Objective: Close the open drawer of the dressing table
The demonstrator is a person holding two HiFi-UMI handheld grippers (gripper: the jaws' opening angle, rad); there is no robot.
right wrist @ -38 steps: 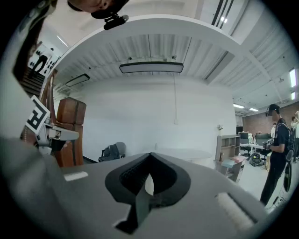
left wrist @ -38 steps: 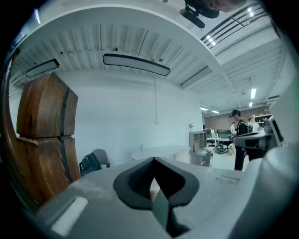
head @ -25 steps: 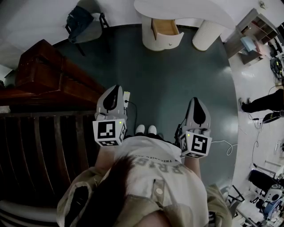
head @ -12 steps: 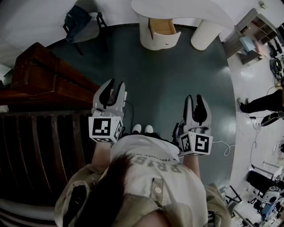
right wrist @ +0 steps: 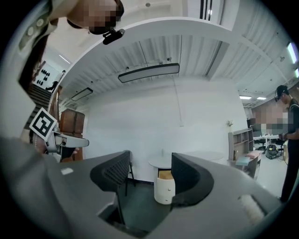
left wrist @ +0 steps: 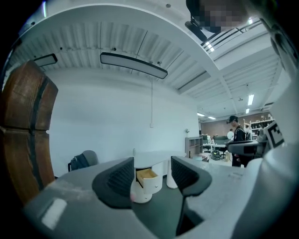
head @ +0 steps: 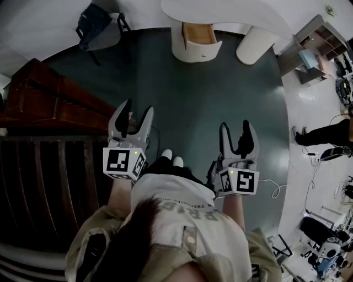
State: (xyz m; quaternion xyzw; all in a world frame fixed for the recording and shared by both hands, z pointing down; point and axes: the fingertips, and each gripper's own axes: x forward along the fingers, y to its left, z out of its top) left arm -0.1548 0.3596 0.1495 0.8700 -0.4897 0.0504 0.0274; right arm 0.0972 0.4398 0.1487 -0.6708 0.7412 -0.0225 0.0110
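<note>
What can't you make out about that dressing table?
Head view: whether anything lies in the open drawer; it is too small.
Head view: the back of the dressing table, cut off by the top edge.
Right gripper view: the drawer's right side, behind a jaw of the right hand-held gripper.

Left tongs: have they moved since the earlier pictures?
Yes. The left tongs moved slightly forward, toward the dressing table, and their jaws have just been opening, with nothing between them.
</note>
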